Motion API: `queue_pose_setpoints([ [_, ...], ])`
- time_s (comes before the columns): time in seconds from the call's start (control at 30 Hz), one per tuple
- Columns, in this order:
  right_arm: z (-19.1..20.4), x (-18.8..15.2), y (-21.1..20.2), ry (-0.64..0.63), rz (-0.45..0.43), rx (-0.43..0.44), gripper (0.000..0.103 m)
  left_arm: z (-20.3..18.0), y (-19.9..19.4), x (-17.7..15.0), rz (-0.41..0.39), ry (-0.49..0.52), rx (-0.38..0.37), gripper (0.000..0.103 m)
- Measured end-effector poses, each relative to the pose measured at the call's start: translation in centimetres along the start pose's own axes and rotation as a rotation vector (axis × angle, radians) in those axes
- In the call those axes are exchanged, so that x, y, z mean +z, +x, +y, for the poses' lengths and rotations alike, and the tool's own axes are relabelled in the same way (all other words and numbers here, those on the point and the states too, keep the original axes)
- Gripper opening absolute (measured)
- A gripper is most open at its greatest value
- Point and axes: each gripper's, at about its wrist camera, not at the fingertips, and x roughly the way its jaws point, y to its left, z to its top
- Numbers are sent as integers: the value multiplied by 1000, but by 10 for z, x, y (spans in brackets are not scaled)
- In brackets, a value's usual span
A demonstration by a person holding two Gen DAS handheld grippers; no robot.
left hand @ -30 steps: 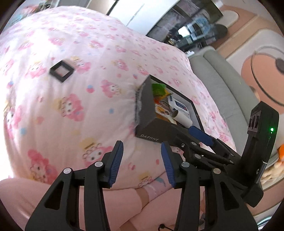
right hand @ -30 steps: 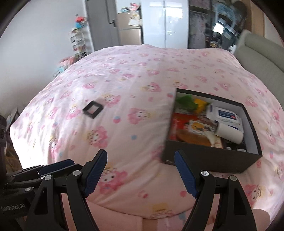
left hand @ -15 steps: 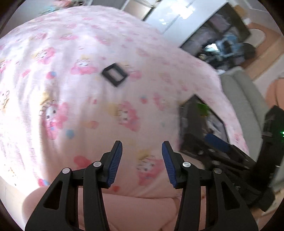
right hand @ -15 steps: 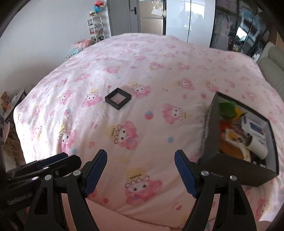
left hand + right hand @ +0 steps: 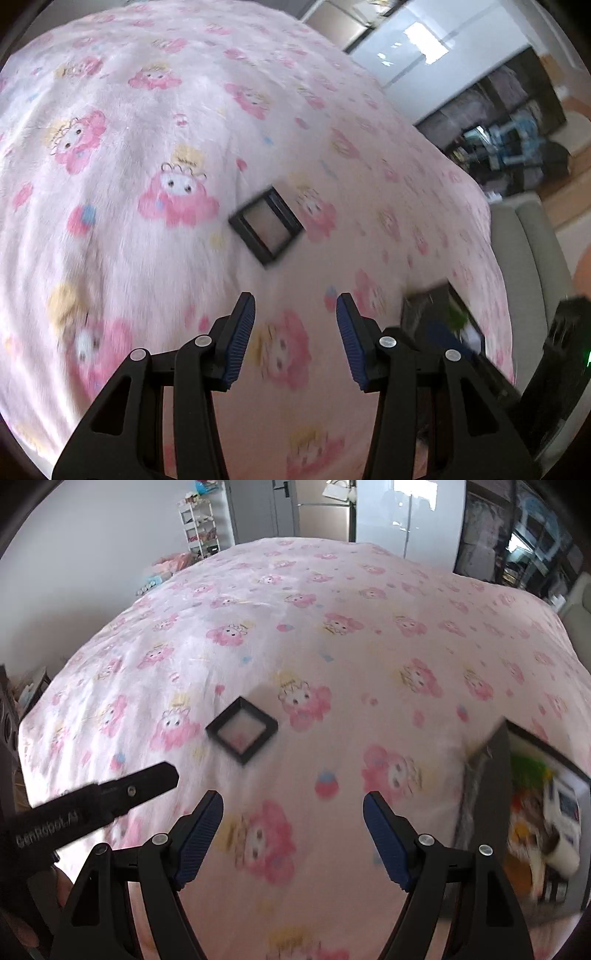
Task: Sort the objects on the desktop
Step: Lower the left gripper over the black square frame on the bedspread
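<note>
Now I have swung both grippers away from the open black cardboard box (image 5: 495, 775), so the small square black frame (image 5: 266, 226) lies just ahead of my empty, parted left gripper (image 5: 295, 336) and wider right gripper (image 5: 293, 832), ready for pickup.

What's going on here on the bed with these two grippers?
A person holds a gripper in each hand over a pink cartoon-print blanket. Both the left gripper and the right gripper are open and empty, pointed toward a small black square frame lying alone on the blanket. A black box already holding assorted items sits off to the right. Nothing is gripped yet.
</note>
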Motion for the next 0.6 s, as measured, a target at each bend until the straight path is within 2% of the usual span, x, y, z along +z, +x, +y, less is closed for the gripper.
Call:
queue_pose_setpoints([
  [0.17, 5, 21, 64, -41, 71, 11, 77, 24, 52, 36, 36, -93, 10, 41],
  [0.3, -2, 27, 102, -22, 111, 51, 77, 37, 82, 43, 54, -113, -16, 40],
  [0.47, -3, 32, 129, -17, 115, 82, 77, 51, 102, 44, 61, -123, -38, 39],
  [0.6, -2, 33, 142, 7, 128, 114, 77, 49, 105, 43, 66, -91, 8, 25],
])
